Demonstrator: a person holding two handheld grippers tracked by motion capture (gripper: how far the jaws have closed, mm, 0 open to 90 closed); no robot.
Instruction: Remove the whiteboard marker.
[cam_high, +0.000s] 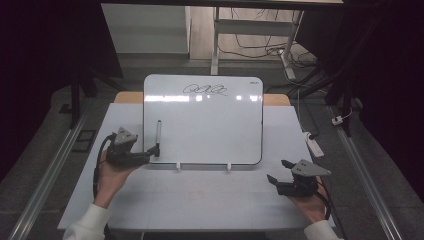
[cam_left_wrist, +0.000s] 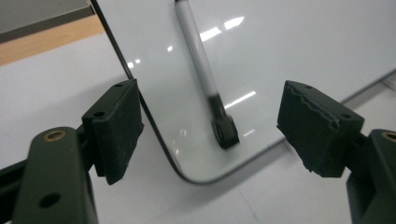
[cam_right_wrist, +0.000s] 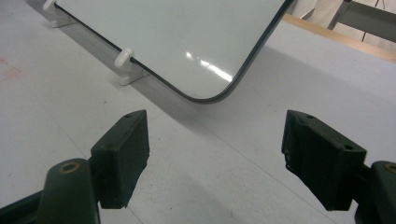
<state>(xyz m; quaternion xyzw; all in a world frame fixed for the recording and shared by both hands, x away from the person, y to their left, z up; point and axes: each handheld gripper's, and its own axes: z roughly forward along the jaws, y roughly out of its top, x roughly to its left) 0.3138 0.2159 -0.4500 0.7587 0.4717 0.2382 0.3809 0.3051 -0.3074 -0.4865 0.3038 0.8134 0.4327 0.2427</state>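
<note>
Glossy smooth whiteboard, matt table

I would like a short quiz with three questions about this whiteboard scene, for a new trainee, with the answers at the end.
1. True or false: the left gripper is shut on the marker.
2. Where is the black scribble on the whiteboard? A: near the top edge. B: at the bottom right corner. C: on the left edge.
3. Fill in: in the high view the marker lies along the board's ____ side, near the left gripper.

Key
1. False: its jaws stand wide apart on either side of the marker's dark end and do not touch it.
2. A.
3. left.
The right gripper is also open, resting over the table near the board's lower right corner.
</note>
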